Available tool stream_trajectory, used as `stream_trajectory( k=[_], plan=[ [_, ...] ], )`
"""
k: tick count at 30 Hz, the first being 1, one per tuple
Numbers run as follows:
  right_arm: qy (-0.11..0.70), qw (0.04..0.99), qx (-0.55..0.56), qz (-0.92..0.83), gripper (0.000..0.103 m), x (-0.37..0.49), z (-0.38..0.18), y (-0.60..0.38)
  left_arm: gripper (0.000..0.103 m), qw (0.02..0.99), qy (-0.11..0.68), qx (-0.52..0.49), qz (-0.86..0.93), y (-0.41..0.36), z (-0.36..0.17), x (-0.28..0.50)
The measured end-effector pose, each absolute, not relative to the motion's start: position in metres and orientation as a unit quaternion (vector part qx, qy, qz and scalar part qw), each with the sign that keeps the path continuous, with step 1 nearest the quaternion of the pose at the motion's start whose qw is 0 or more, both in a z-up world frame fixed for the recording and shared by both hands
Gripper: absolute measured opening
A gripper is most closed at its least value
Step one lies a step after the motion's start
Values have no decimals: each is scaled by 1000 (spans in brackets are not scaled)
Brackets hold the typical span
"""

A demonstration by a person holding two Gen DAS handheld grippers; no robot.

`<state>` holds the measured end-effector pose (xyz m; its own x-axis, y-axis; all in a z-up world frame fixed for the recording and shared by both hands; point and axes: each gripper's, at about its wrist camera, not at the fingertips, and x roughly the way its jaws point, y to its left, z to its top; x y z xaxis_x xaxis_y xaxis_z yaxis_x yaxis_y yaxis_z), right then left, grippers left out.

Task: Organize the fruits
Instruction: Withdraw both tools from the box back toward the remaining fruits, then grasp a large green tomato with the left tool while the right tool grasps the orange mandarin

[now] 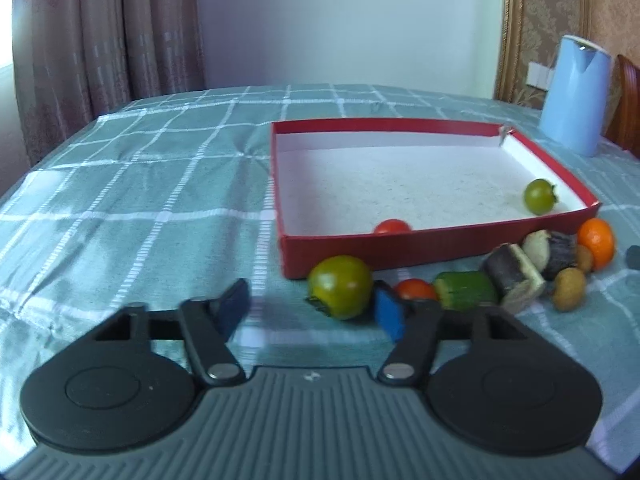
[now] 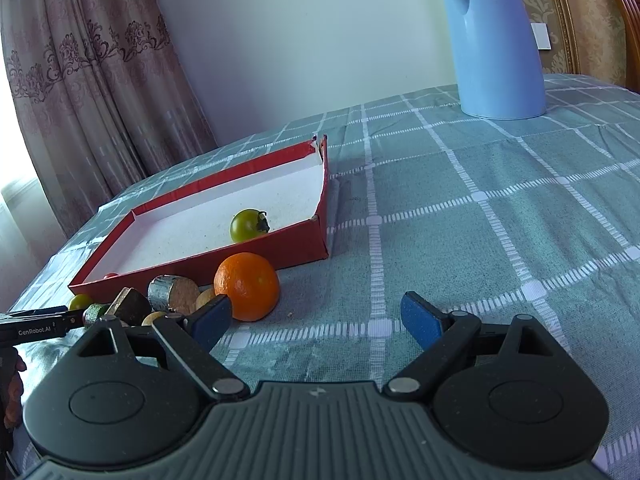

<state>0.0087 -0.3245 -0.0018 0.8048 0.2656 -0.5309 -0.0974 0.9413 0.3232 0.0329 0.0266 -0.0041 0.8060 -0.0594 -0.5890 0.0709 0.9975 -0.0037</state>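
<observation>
A red box with a white inside (image 1: 400, 246) (image 2: 304, 246) lies on the table. In it are a green tomato (image 1: 539, 196) (image 2: 248, 225) and a red tomato (image 1: 393, 226). In front of the box lie a bigger green tomato (image 1: 340, 292), a red tomato (image 1: 416, 290), a cucumber piece (image 1: 466, 291), dark sugarcane-like chunks (image 1: 514, 274), small brown fruits (image 1: 569, 289) and an orange (image 1: 596, 242) (image 2: 247, 286). My left gripper (image 1: 312, 306) is open, just short of the green tomato. My right gripper (image 2: 316, 318) is open, with the orange beside its left finger.
A blue kettle (image 1: 576, 96) (image 2: 496, 40) stands at the back right on the green checked tablecloth (image 1: 140, 200). Curtains and a wall are behind the table. A wooden chair (image 1: 628, 104) is at the far right. The left gripper's body shows in the right wrist view (image 2: 36, 328).
</observation>
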Motion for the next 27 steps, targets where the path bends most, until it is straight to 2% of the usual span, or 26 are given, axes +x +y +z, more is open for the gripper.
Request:
stream_trajectory(
  k=[3, 4, 15, 19, 27],
  plan=[
    [298, 939, 140, 96, 92, 9, -2, -325, 39, 951, 303, 32, -42, 16, -5, 31],
    [298, 939, 140, 96, 92, 9, -2, -324, 38, 951, 303, 34, -45, 14, -5, 31],
    [296, 940, 123, 121, 92, 8, 0, -318, 37, 952, 300, -24, -62, 30, -6, 32],
    [294, 942, 93, 130, 92, 7, 2, -304, 37, 951, 300, -29, -64, 32, -5, 31],
    [303, 938, 110, 129, 92, 28, 3, -290, 37, 952, 299, -30, -64, 31, -5, 31]
  ],
)
